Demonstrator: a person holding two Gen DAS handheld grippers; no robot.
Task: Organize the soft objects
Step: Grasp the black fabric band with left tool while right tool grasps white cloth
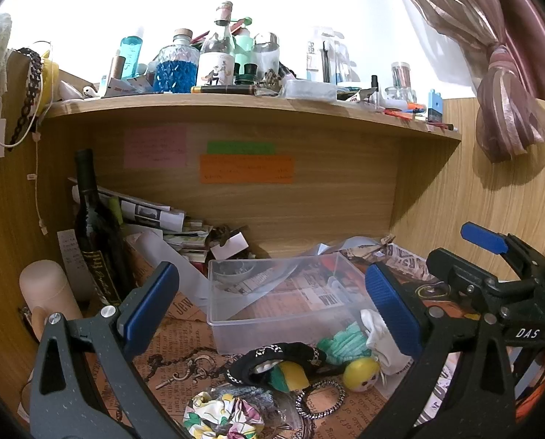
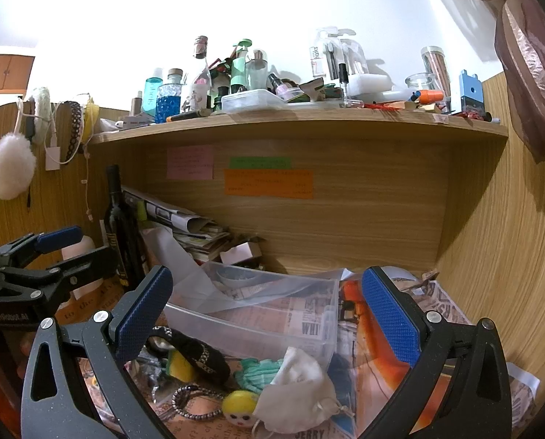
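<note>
both my grippers, left [image 1: 272, 307] and right [image 2: 269, 311], jaws wide, holding nothing. clear bin [image 2: 258, 314] at 12 o'clock; white pouch [image 2: 298, 395] at 6, touching the green scrunchie [image 2: 258, 373].

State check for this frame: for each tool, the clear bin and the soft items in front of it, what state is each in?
Left tool: open, holding nothing.
Right tool: open, holding nothing.
Clear plastic bin: upright, lidless, no soft items inside.
White pouch: outside bin, against its front.
Floral scrunchie: on desk.
Black headband: on desk.
</note>
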